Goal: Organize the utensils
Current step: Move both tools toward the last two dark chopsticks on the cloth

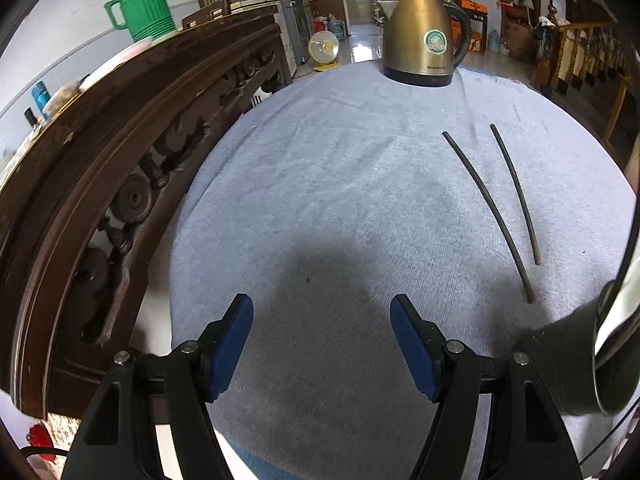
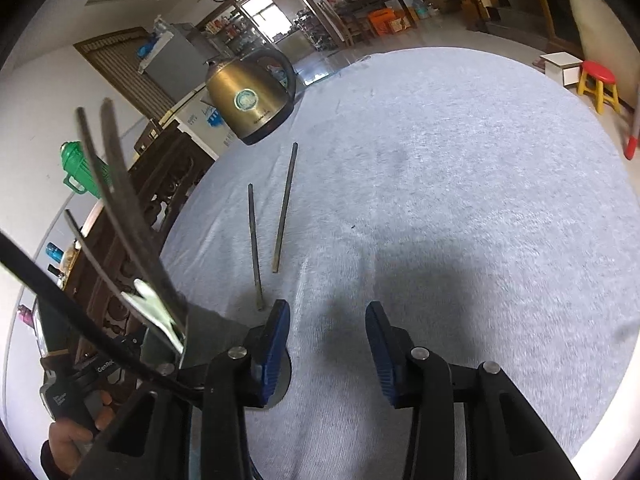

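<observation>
A pale blue cloth (image 1: 340, 184) covered the bench and filled most of both frames. A carved dark wood sideboard (image 1: 120, 152) ran down the left of the left wrist view, with a green jug (image 1: 140, 4) on top at upper left. A brass kettle (image 1: 420, 36) stood at the far edge of the cloth, top centre in that view and upper left in the right wrist view.

At the lower left of the right wrist view stood a shiny metal holder (image 2: 160, 320) with several dark sticks (image 2: 120, 184) rising out of it; these looked like chopsticks already put away. The same holder showed only as a dark, blurred shape at the lower right edge of the left wrist view.

Two chopsticks (image 1: 504, 200) lay loose on the cloth, side by side but not touching, right of centre in the left view and left of centre in the right view, their near ends close to the holder.

The left hand-held gripper (image 1: 322, 344) was released, its blue pads spread wide over bare cloth, grasping nothing. The right hand-held gripper (image 2: 328, 344) was likewise released and empty, low over the cloth, its left pad just beside the near end of one chopstick.

By my reading the job was partly done: some sticks stood in the holder, and the two loose ones remained to be picked up and placed there.
</observation>
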Tool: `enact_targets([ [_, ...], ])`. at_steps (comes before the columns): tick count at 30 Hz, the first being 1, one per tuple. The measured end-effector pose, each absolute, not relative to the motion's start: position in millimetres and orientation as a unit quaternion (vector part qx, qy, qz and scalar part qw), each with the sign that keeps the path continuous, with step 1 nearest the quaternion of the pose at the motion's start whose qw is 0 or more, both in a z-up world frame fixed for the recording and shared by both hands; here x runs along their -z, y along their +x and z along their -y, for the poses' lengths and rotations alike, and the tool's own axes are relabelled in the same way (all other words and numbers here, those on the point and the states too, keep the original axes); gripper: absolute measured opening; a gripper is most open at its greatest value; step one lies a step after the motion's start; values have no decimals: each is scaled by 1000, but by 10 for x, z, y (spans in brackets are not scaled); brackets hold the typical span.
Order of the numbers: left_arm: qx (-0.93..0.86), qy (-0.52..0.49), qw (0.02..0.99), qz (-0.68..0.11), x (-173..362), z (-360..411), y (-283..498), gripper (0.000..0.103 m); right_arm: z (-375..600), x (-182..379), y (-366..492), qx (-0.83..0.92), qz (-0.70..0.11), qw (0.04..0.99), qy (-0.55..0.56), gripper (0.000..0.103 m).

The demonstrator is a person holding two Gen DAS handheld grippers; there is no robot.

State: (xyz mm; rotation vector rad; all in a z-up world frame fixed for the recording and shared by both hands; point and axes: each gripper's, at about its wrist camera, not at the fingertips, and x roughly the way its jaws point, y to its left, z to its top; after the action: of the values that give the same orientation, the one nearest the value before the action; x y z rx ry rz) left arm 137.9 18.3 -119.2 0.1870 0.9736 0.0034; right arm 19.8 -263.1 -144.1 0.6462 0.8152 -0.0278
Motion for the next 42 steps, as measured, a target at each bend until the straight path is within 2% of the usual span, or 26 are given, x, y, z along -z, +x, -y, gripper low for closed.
enact_targets([
  [23,16,120,877,-466,1270,222,2089,72,2831,1411,1084,10,-401,868,292,43],
  [42,20,141,873,-466,1355,395,2403,72,2784,1545,1800,-30,-448,856,257,43],
])
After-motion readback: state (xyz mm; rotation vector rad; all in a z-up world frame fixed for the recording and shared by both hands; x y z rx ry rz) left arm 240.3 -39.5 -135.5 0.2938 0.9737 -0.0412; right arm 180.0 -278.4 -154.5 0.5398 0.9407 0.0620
